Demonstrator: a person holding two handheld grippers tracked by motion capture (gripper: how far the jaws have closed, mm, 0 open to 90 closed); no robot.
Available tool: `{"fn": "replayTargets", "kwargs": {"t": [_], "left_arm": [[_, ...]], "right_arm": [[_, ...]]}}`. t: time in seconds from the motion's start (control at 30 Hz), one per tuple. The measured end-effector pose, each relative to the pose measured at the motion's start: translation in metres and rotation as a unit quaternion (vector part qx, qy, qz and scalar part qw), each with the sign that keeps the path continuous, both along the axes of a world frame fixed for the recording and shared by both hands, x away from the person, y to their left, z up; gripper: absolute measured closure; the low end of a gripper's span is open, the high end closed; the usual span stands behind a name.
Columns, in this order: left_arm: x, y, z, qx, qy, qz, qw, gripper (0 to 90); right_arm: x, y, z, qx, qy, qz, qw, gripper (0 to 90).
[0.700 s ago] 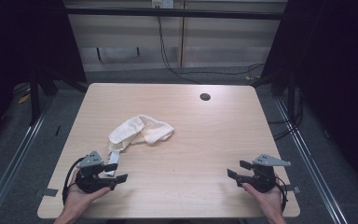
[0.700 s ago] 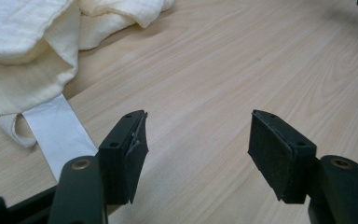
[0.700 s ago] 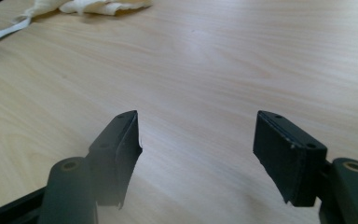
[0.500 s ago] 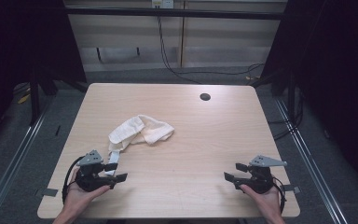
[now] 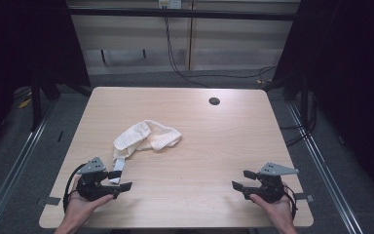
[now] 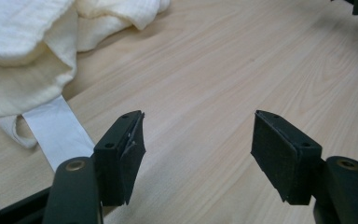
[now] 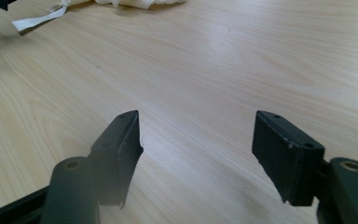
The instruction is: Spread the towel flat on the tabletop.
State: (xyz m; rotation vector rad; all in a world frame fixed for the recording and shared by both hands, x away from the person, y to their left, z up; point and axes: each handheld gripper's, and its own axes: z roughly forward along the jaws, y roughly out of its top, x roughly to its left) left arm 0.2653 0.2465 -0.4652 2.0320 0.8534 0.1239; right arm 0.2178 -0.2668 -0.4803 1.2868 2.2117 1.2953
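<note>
Crumpled cream cloth [image 5: 146,139], white strap, on wooden table [image 5: 214,146]

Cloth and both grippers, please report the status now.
Left gripper open, empty, beside the strap end. Right gripper open, empty, over bare table. Cream cloth crumpled, untouched, left of centre. Nothing between grippers and cloth.

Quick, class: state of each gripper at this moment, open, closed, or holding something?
Left gripper: open, holding nothing; the cream cloth lies just beyond its jaws.
Right gripper: open, holding nothing, over bare table.
</note>
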Motion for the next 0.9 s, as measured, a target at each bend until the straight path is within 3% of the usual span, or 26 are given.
{"fn": "replayTargets", "kwargs": {"t": [0.1,0.2,0.27,0.4,0.57,0.67,0.9], "left_arm": [[0.0,0.003,0.005,-0.011,-0.007,0.006,0.9999,36.0],[0.001,0.007,0.011,-0.022,-0.032,0.023,0.999,38.5],[0.004,0.008,0.015,-0.03,-0.032,0.03,0.9986,38.6],[0.013,0.004,0.016,-0.018,-0.027,0.026,0.9991,41.2],[0.024,-0.005,0.03,-0.002,-0.044,0.005,0.999,45.8],[0.034,-0.007,0.036,-0.013,-0.042,0.002,0.999,47.2],[0.054,-0.011,0.041,-0.017,-0.044,0.006,0.9989,48.8]], "right_arm": [[-0.002,0.001,0.002,-0.001,-0.001,-0.003,1.0,30.9],[0.0,0.002,0.001,-0.002,-0.001,0.002,1.0,30.9],[0.002,0.003,0.002,-0.001,-0.001,0.002,1.0,30.2],[0.009,0.006,0.001,-0.006,0.0,0.015,0.9999,29.4],[0.005,0.005,0.004,0.0,-0.001,0.024,0.9997,31.6],[0.005,0.006,0.003,0.003,0.001,0.033,0.9995,32.3],[0.006,0.01,0.003,-0.001,0.003,0.04,0.9992,32.0]]}}
